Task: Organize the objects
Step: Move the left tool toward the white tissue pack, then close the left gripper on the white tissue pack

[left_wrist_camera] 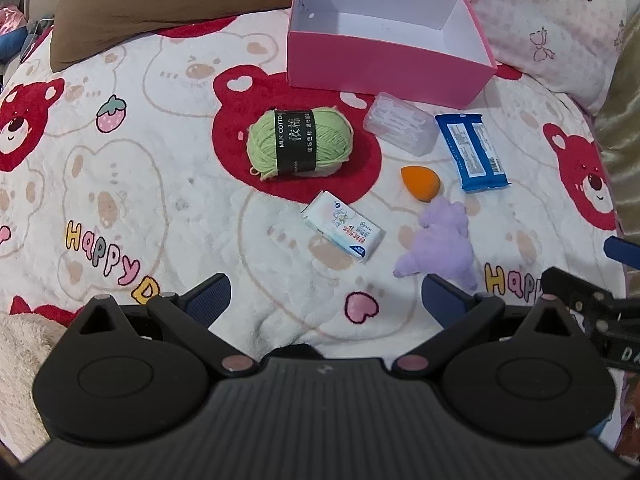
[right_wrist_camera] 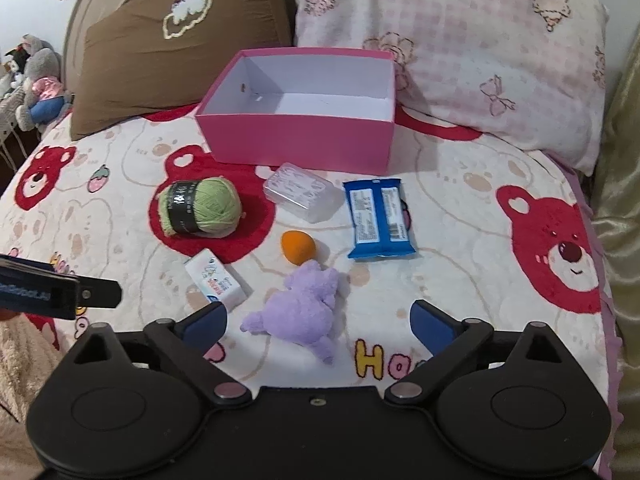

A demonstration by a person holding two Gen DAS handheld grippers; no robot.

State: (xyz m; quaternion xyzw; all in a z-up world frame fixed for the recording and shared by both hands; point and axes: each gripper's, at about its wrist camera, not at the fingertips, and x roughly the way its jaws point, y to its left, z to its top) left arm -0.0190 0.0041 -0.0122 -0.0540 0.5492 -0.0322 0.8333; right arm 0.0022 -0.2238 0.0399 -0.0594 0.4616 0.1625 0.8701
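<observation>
Purple plush toy (right_wrist_camera: 300,312) lying on bed blanket (right_wrist_camera: 460,280), at 12 o'clock from right tongs (right_wrist_camera: 320,320), just ahead of spread, empty jaws. Long axis running 7-to-1 o'clock. Left tongs (left_wrist_camera: 326,296) also gaping, holding nothing; plush sitting at 1 o'clock there. Right hand judged nearer. Pink box (right_wrist_camera: 300,140) waiting empty at 12 o'clock.

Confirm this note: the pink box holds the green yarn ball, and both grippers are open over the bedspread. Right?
Not quite. The pink box is empty; the green yarn ball lies on the bedspread in front of it, as the right wrist view shows. Both grippers are open.
</observation>
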